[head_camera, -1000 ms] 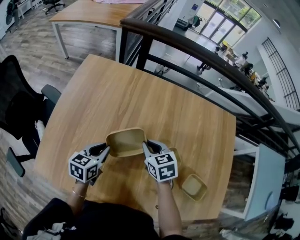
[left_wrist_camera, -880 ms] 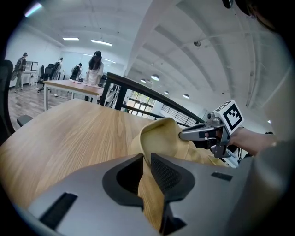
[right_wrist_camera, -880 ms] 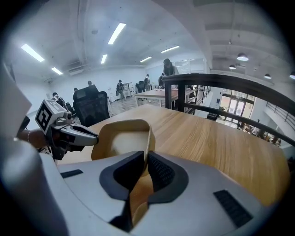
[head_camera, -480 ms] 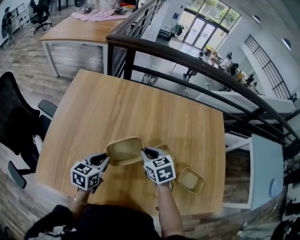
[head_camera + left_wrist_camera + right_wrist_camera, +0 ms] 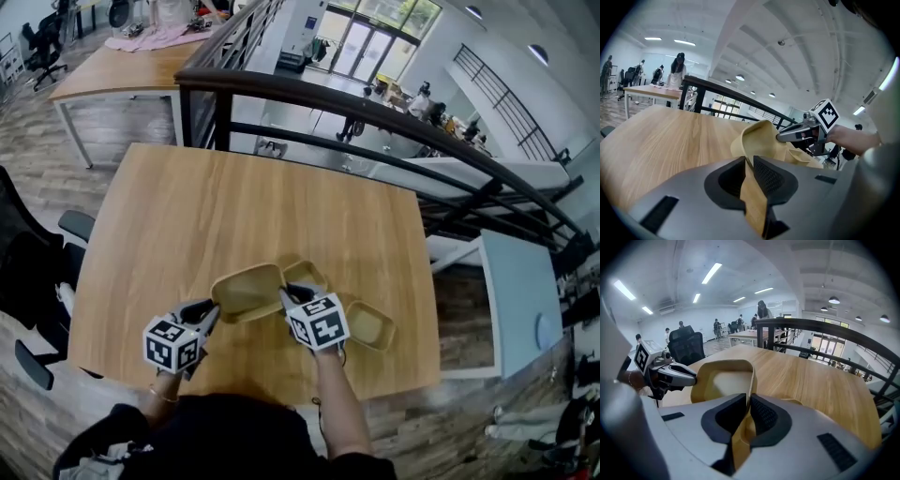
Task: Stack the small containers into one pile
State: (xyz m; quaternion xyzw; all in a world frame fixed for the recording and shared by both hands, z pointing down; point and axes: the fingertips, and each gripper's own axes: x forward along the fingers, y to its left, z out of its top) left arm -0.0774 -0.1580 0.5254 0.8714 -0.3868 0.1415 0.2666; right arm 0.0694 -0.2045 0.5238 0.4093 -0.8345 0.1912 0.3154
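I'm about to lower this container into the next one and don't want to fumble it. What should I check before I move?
1. Grip of the left gripper on the held container: ok, shut on its rim.
2. Grip of the right gripper: ok, shut on the opposite rim.
3. Is the second container open side up on the table: ok.
4. Is the held container centred over the second container: not ok, in the head view it covers only that one's left edge.
5. Is the third container out of the way: ok, it lies apart to the right.
6. Height over the second container's rim: cannot tell.
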